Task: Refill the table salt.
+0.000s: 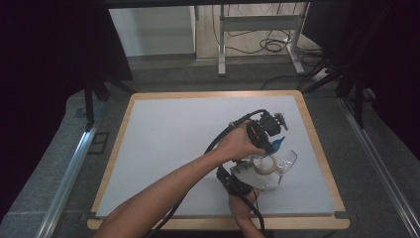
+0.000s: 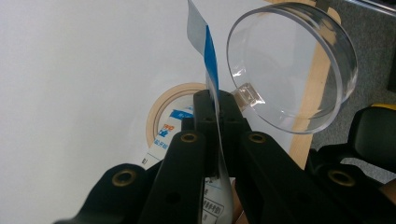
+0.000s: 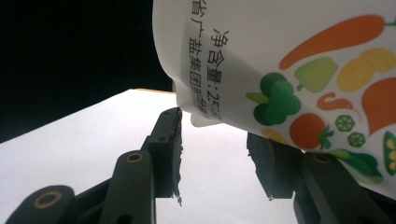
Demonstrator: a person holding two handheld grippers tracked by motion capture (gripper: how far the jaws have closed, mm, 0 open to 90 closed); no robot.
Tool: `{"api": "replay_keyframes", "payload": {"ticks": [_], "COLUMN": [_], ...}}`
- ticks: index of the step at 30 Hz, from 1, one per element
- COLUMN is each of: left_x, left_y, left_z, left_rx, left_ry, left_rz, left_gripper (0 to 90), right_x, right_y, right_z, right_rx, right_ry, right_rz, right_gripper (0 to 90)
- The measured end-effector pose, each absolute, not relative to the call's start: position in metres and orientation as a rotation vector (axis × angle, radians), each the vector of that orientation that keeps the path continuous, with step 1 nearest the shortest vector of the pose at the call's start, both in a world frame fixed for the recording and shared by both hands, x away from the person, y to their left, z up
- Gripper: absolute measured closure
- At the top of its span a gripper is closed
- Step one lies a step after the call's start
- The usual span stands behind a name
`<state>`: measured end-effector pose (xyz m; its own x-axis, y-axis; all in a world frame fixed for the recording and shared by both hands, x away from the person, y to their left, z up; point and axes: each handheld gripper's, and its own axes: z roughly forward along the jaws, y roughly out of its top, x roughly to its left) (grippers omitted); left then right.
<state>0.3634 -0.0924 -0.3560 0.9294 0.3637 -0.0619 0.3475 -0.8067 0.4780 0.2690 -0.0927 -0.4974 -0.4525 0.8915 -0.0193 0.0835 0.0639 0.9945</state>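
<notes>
A: What's the setting?
B: A pale bench [image 1: 163, 148] with a wooden rim, grey carpet around it, a metal frame and cables at twelve o'clock.
A: The hands?
B: Both forearms come in from six o'clock and cross at four o'clock. The left hand-held gripper [image 2: 217, 105] is clamped tight on one thin blue-and-white packet [image 2: 209, 56]; the right hand-held gripper [image 3: 215, 140] stands about half open, one white vegetable-printed pouch [image 3: 289, 56] just above its jaws, contact unclear.
A: Anything else?
B: One clear round lid [image 2: 292, 65], one tape roll [image 2: 161, 109].
</notes>
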Motion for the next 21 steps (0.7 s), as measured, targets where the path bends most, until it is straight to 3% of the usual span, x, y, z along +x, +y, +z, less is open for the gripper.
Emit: {"api": "replay_keyframes", "payload": {"ticks": [21], "left_x": [0.3632], "left_y": [-0.0956], "left_z": [-0.3546], "left_rx": [2.599], "left_ry": [0.506], "left_rz": [0.056], "left_gripper": [90.0], "right_x": [0.2686], "right_y": [-0.0939], "right_z": [-0.4954], "right_rx": [0.990], "right_ry": [1.641], "right_rz": [1.466], "right_gripper": [55.9]}}
